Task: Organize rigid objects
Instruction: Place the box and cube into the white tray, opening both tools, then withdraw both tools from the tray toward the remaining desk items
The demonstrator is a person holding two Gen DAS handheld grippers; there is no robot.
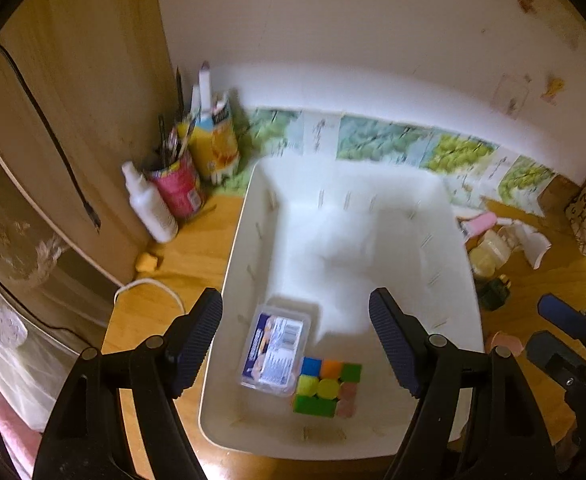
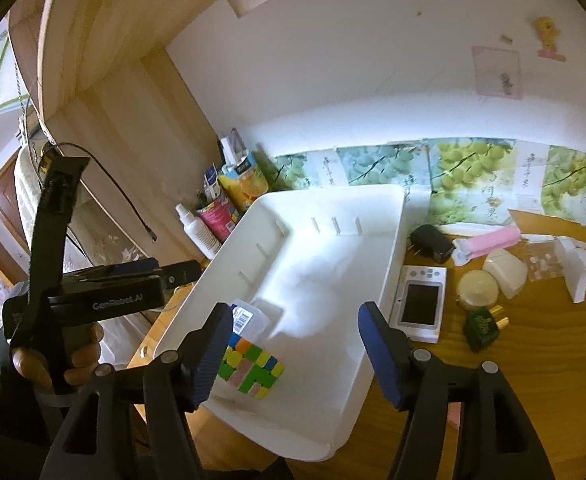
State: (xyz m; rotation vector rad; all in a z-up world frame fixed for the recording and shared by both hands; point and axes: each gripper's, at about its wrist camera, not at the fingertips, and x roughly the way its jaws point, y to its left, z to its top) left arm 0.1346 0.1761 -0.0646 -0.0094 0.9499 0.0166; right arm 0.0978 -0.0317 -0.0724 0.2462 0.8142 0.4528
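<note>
A white plastic bin [image 1: 353,240] stands on the wooden desk. In its near corner lie a clear plastic box [image 1: 275,351] with a blue label and a colourful puzzle cube [image 1: 327,387], side by side and touching. My left gripper [image 1: 295,344] hangs open above them, nothing between its blue pads. In the right wrist view the same bin [image 2: 333,194] holds the cube [image 2: 251,368] and the clear box [image 2: 249,318]. My right gripper [image 2: 295,348] is open over the bin's near end and holds nothing. A hand holds the left gripper [image 2: 173,274] at the bin's left side.
Right of the bin lie a white handheld console [image 2: 419,304], a black charger [image 2: 431,242], a pink-and-white item [image 2: 487,242], a round cream jar [image 2: 477,290] and a dark green plug [image 2: 483,322]. A spray bottle [image 1: 151,204] and pen-filled cans [image 1: 181,184] stand at the back left.
</note>
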